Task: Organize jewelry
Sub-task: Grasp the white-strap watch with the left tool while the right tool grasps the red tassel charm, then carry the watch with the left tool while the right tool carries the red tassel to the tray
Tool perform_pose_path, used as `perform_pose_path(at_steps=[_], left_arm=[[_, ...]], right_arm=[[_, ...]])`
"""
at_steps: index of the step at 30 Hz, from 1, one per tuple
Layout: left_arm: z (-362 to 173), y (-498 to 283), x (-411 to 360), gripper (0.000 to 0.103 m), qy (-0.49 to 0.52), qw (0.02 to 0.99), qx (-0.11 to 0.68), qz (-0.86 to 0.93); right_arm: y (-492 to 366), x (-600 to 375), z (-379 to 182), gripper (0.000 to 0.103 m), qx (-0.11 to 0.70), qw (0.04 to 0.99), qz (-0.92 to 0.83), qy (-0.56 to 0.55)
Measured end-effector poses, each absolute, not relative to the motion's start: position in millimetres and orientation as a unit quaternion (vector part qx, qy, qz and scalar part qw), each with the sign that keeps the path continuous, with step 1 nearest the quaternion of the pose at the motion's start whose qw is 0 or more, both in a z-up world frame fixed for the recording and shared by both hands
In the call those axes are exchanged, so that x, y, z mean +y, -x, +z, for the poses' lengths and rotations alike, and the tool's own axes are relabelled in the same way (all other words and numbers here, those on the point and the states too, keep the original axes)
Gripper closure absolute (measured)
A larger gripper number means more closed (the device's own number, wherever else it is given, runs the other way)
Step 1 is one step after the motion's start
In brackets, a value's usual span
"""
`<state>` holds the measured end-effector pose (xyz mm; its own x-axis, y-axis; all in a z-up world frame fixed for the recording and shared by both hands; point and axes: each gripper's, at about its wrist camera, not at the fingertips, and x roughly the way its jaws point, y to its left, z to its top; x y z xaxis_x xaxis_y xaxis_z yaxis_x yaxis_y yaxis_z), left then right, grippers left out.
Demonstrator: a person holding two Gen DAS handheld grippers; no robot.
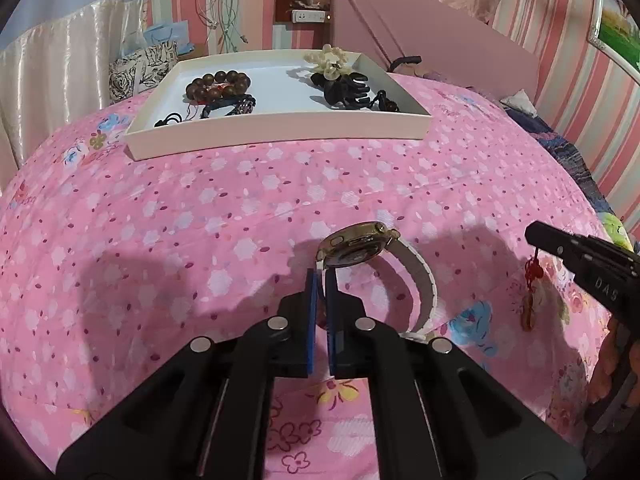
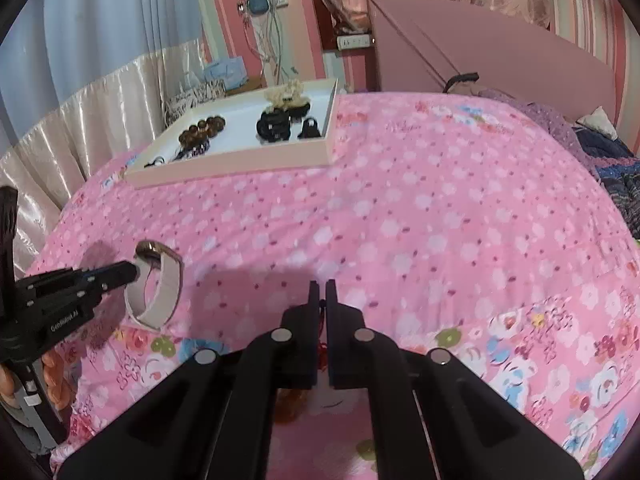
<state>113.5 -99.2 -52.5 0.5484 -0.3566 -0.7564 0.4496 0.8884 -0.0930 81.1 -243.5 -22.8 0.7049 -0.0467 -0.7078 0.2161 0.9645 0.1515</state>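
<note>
Already the tray (image 1: 280, 136) far ahead holds beads (image 1: 218, 85) and clips (image 1: 344, 90) — left gripper (image 1: 321, 276) pinches the watch (image 1: 360, 244), right gripper (image 2: 322, 288) the charm (image 1: 530, 300).

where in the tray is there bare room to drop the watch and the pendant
The white tray has a bare strip down its middle, between the wooden bead bracelet and the black hair claw. Its near edge right of the black hair ties is also free. The left and right sides are crowded.

"DAS" (partly cut off) on the right tongs (image 1: 534, 236); "GenRobot.AI" on the left tongs (image 2: 134, 272).
</note>
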Motion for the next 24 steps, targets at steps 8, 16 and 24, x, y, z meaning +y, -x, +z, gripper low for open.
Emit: perform_pose_path(at_steps=[8,16,24], left_arm=[[-46.1,-111.9,-92.0,0.102,-0.049,0.883,0.408,-0.229],[-46.8,-115.6,-85.1,0.103,-0.047,0.887,0.407,-0.214],[-52.0,-119.9,-85.9,0.103,-0.054,0.884,0.416,-0.206]], right_arm=[[-96.3,-240.2,-9.9,0.101,0.375,0.92,-0.059,-0.101],[-119.4,-238.7,-29.1,0.1,0.409,0.907,-0.047,-0.088],[-98.9,-229.6,-43.6,0.069,0.428,0.9,-0.051,-0.069]])
